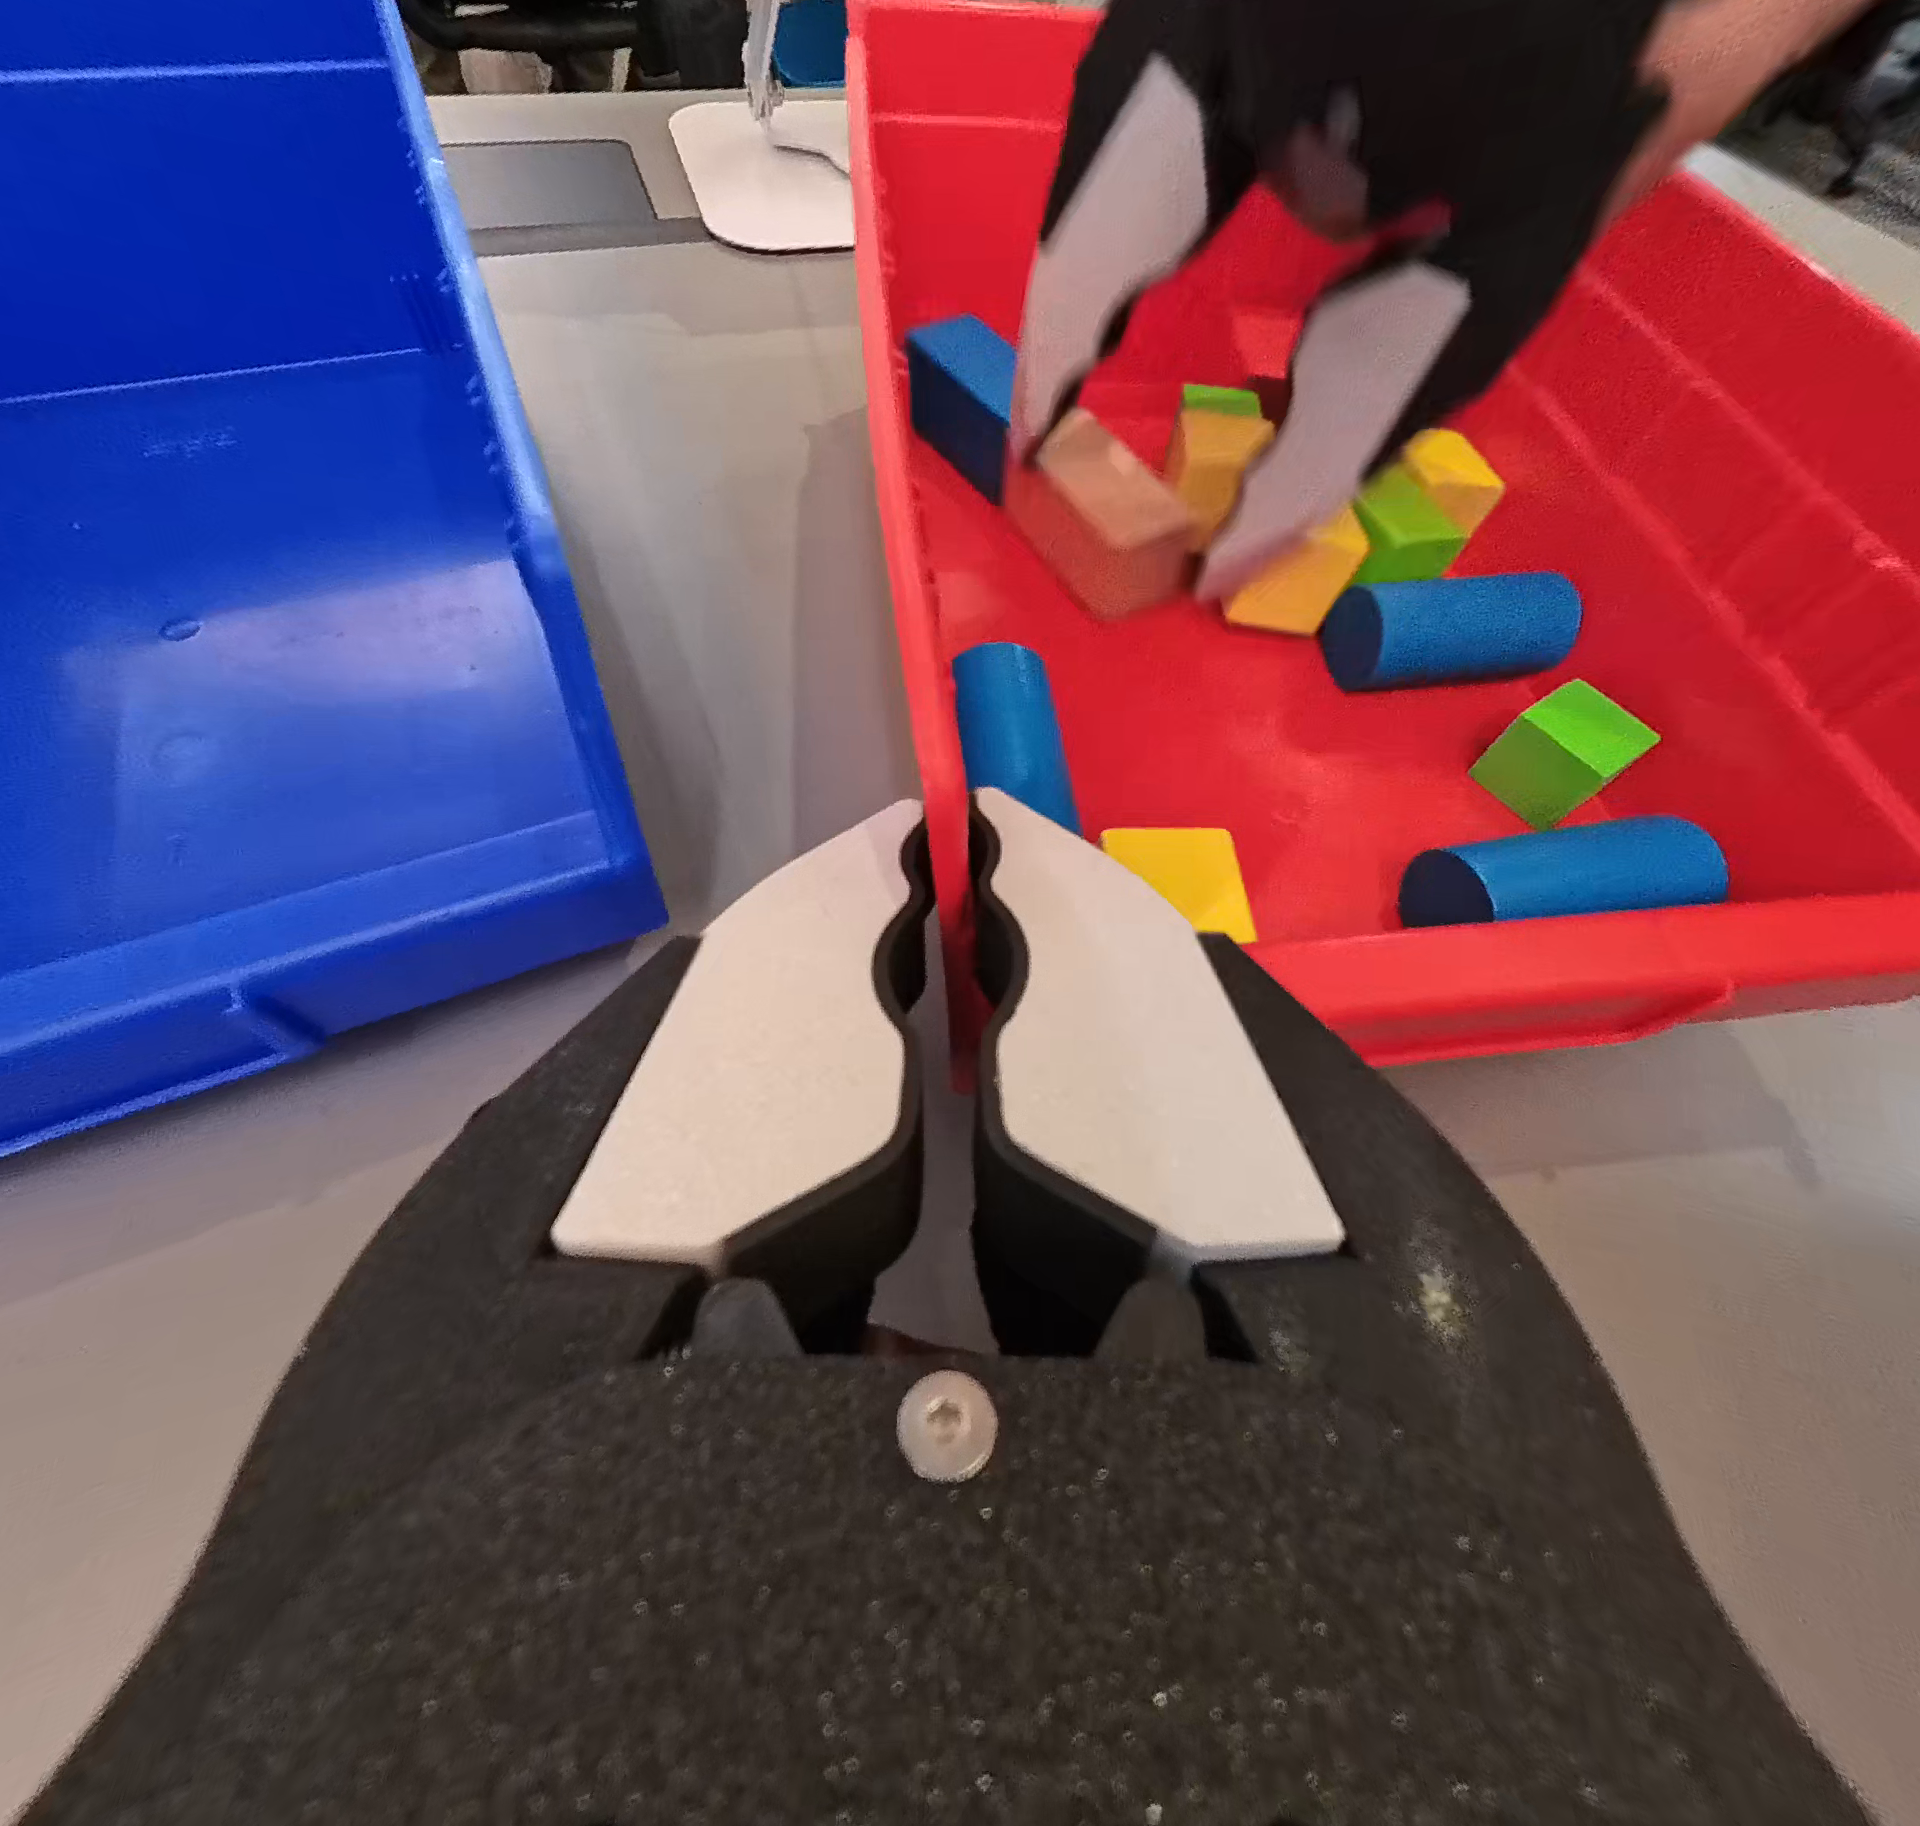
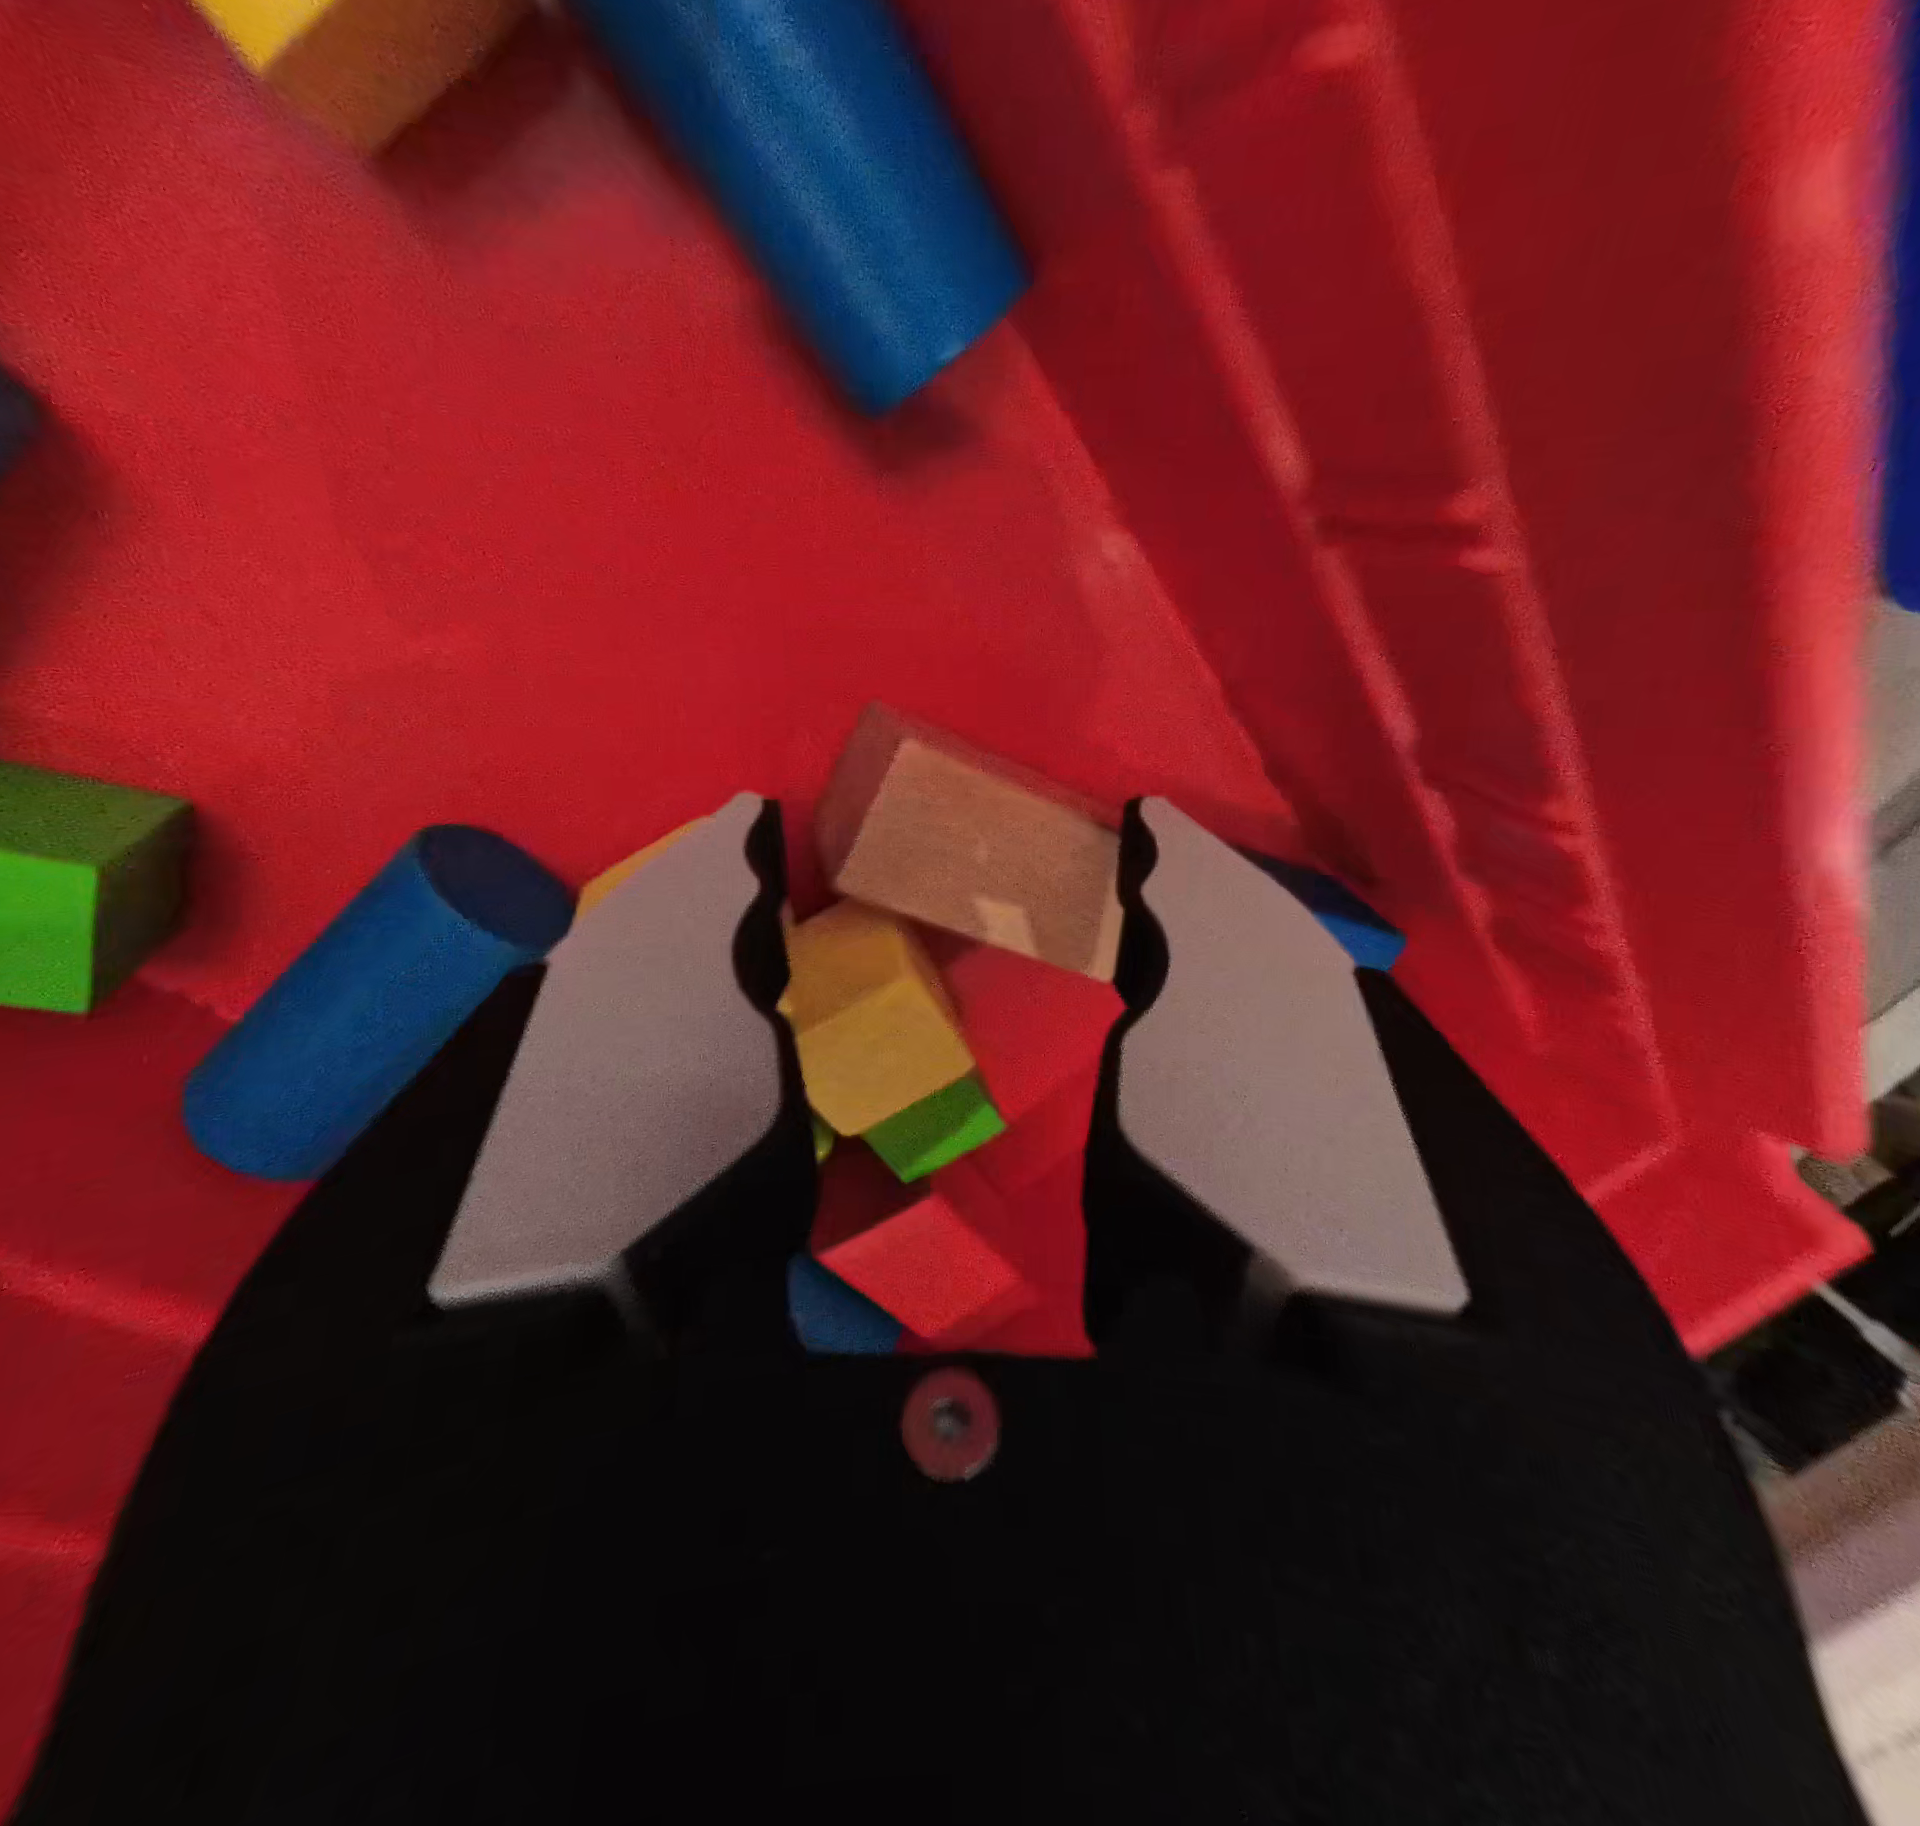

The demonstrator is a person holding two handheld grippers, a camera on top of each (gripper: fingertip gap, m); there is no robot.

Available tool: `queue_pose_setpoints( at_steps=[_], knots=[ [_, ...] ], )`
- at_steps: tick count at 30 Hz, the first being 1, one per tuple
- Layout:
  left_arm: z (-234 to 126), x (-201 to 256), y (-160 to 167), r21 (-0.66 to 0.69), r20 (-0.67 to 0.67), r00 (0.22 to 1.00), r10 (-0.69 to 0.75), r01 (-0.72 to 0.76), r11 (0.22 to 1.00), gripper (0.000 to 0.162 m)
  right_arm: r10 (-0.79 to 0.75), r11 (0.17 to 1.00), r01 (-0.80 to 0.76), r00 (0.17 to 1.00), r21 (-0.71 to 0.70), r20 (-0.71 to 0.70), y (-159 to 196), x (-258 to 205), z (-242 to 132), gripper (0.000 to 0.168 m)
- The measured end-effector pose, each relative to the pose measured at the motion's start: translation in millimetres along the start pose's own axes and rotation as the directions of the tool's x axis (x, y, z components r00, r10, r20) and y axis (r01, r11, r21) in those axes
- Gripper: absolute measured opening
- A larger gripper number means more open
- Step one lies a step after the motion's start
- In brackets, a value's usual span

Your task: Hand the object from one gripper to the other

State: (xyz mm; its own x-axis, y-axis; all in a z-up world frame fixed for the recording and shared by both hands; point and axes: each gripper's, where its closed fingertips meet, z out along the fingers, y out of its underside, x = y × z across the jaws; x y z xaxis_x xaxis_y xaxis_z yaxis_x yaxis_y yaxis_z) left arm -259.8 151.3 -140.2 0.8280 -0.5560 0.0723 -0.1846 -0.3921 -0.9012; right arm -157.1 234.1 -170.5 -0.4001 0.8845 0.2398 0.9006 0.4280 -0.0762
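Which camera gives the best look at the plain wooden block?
The left wrist view: the wooden block shows whole in the red bin, between the open right gripper. The right wrist view shows it blurred, close up, partly behind a fingertip.

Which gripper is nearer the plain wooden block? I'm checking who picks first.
Right. The right gripper is down in the red bin, open, its fingers straddling the plain wooden block. The left gripper waits nearly closed at the bin's near corner.
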Motion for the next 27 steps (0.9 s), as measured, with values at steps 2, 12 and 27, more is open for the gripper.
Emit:
queue_pose_setpoints(
  at_steps=[2,12,27],
  knots=[
    [-0.3,0.3,0.1,0.001,0.004,1.0,0.006,-0.006,1.0,0.004,0.048,0.998,-0.046,0.997,0.036,-0.056,5.6,16.9,-23.4,0.047],
    [0.3,0.7,-0.7,0.009,-0.008,0.999,-0.031,0.031,0.999,0.004,0.011,0.919,-0.027,0.999,0.394,0.043,-110.5,-56.9,-40.1,0.045],
    [0.8,3.1,-0.5,0.011,-0.003,1.0,-0.013,0.013,1.0,0.004,0.171,0.984,-0.174,0.982,-0.025,-0.079,11.0,-0.8,-64.7,0.045]
  ],
)
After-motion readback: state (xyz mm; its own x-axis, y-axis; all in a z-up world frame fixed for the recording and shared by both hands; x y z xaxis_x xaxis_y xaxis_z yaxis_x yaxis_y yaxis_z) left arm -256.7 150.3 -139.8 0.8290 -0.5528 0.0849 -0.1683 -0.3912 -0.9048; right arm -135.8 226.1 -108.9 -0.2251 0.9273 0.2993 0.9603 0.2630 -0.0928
